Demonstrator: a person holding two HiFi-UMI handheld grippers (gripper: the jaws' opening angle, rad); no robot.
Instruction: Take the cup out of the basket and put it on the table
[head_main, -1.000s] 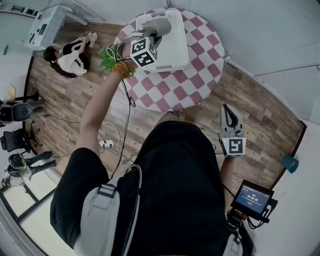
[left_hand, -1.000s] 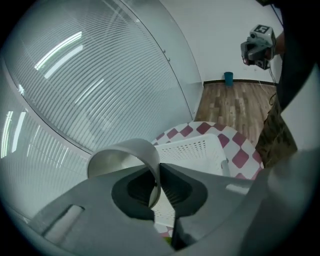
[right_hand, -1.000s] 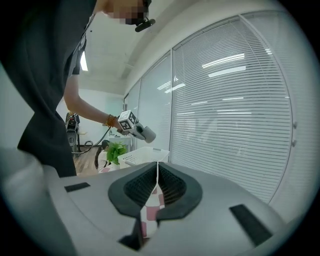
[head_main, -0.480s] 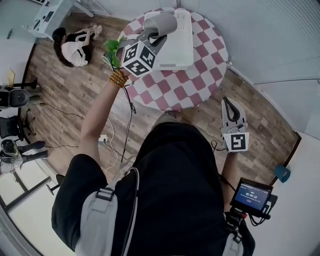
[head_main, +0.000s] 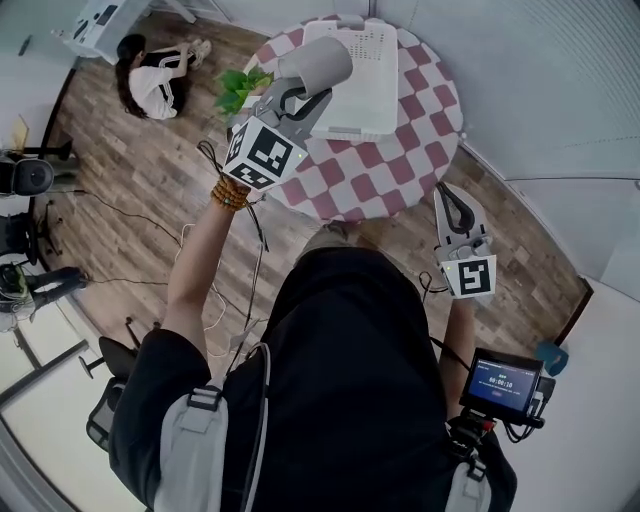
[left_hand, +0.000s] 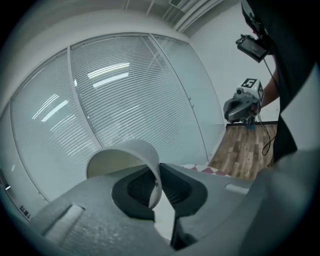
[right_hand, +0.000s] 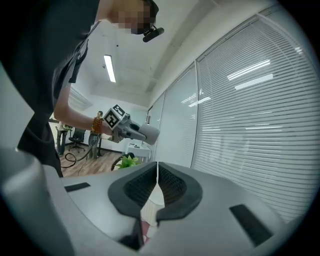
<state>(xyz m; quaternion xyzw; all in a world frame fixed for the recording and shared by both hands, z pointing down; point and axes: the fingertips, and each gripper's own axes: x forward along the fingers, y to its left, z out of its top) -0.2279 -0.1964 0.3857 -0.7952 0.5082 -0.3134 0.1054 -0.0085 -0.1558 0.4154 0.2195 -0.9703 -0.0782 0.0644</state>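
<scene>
Left gripper view shows the grey cup (left_hand: 125, 156) with its wall pinched between the jaws of the left gripper (left_hand: 159, 175), one inside and one outside. Head view puts the cup aloft over the left edge of the white basket (head_main: 368, 85) on the checked table (head_main: 400, 165). The right gripper (head_main: 447, 196) hangs near and right, off the table, its jaws together on nothing
</scene>
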